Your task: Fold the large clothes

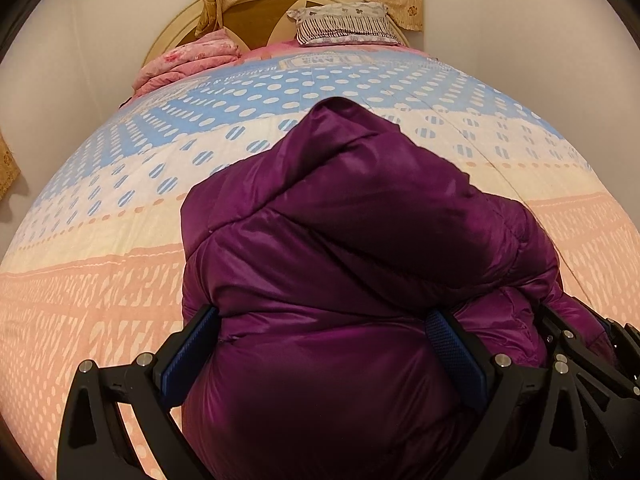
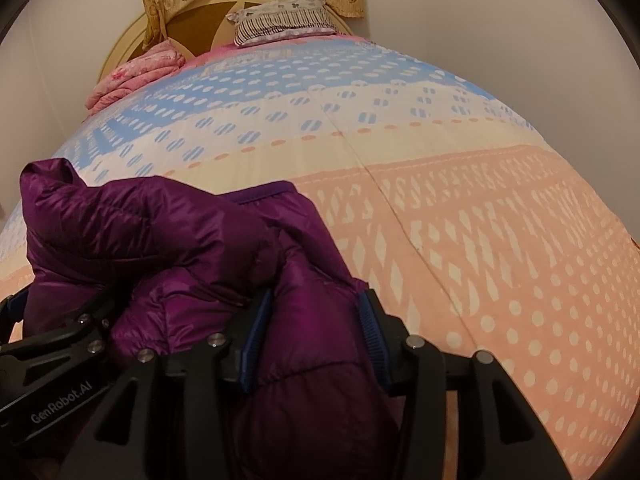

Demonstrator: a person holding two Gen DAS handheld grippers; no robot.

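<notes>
A purple puffer jacket [image 1: 352, 240] lies bunched on the bed, near its foot. My left gripper [image 1: 324, 328] has its jaws wide apart around a thick fold of the jacket, with fabric bulging between the blue pads [image 1: 452, 344]. My right gripper [image 2: 316, 316] is closed on another fold of the same jacket [image 2: 160, 224], its pads [image 2: 256, 336] pressing the fabric from both sides. The right gripper also shows at the lower right edge of the left wrist view [image 1: 592, 356], and the left gripper at the lower left of the right wrist view [image 2: 60, 340].
The bed cover [image 2: 480, 240] is pink, cream and blue with dots. A striped pillow [image 1: 344, 24] and a folded pink blanket [image 1: 188, 60] lie by the round headboard [image 1: 256, 12]. Walls close in on both sides.
</notes>
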